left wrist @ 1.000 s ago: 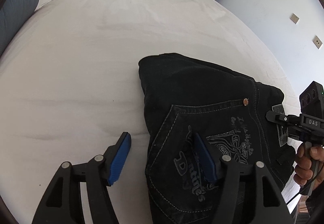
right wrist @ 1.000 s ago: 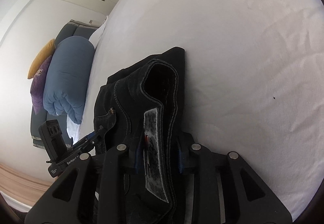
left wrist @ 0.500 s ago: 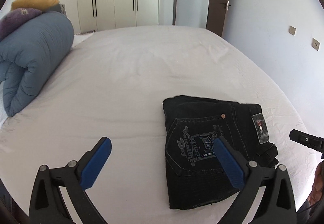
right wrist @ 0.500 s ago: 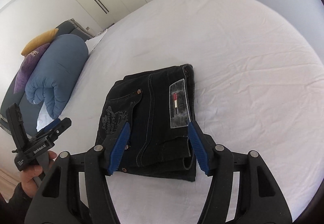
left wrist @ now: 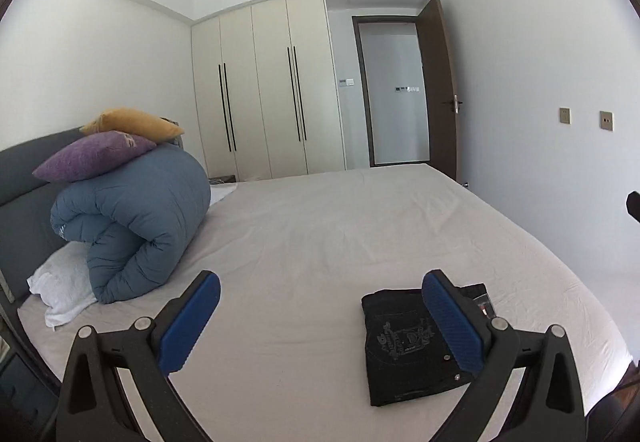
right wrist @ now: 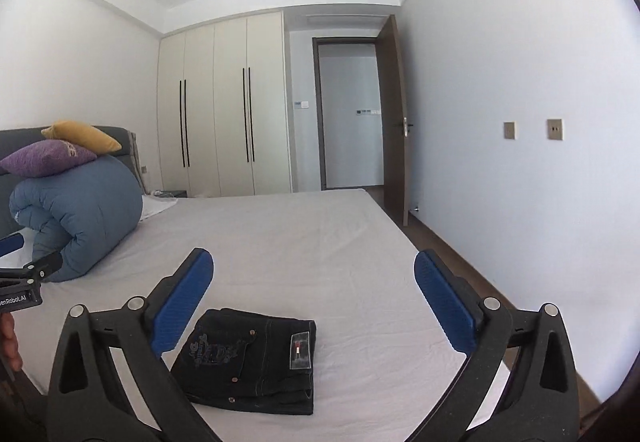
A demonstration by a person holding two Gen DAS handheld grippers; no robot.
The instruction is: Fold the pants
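The black pants [left wrist: 404, 346] lie folded into a flat rectangle on the white bed [left wrist: 320, 234], near its front edge. They also show in the right wrist view [right wrist: 248, 358], back pocket and label patch facing up. My left gripper [left wrist: 320, 280] is open and empty, raised above and behind the pants. My right gripper [right wrist: 310, 260] is open and empty, raised above the pants as well. Neither gripper touches the cloth.
A rolled blue duvet [left wrist: 136, 222] with a purple cushion [left wrist: 92, 154] and a yellow cushion [left wrist: 132, 122] sits at the bed's left by the headboard. A wardrobe [left wrist: 260, 90] and an open door [left wrist: 440, 90] stand beyond the bed. The left gripper's tip [right wrist: 24, 274] shows in the right view.
My right gripper let go of the pants' waistband and opened wide. Both grippers pulled up and back from the pants, which now lie flat and folded on the bed.
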